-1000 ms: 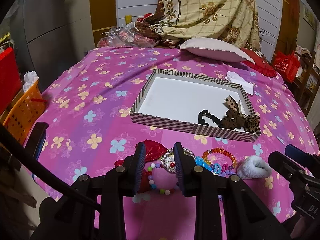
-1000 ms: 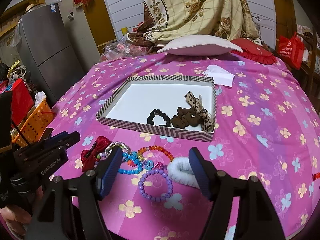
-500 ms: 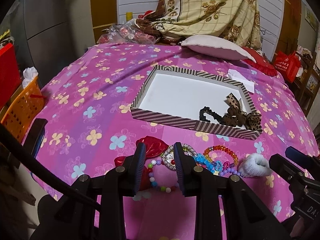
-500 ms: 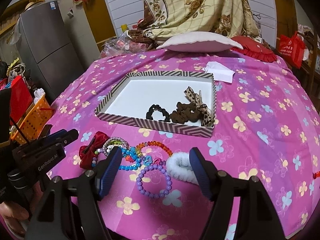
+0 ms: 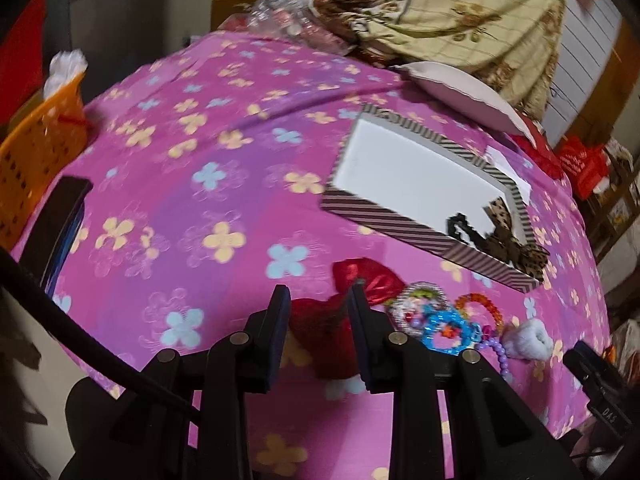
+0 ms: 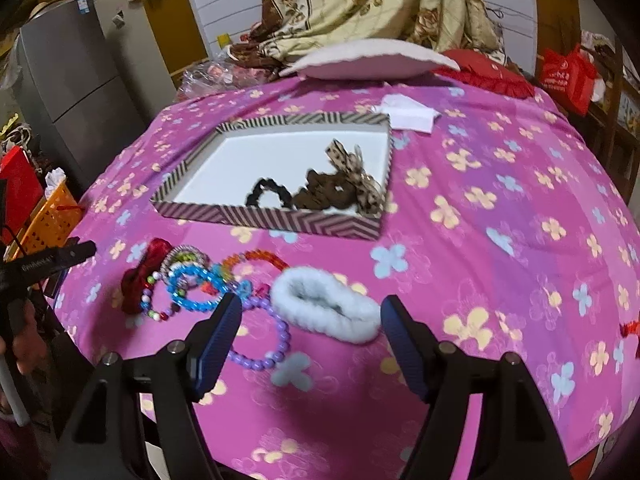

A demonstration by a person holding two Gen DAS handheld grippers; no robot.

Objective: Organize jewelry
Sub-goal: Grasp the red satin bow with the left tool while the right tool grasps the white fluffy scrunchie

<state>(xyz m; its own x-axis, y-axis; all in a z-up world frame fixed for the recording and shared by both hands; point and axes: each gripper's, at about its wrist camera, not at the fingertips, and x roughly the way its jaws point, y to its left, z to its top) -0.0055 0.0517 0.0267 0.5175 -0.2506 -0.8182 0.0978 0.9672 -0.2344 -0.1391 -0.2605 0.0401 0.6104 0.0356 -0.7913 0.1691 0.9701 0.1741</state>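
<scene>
The tray sits mid-table. In its near right corner lie two scrunchies and a bow. Before the tray lies a row of bracelets, a scrunchie rightmost. Behind the tray lies a pillow.

Pink flowered cloth; brown-striped tray; white fluffy scrunchie; red bow.

Right gripper hanging wide open over fluffy white scrunchie and purple bead bracelet; striped cardboard tray sitting beyond, holding dark hair ties.
</scene>
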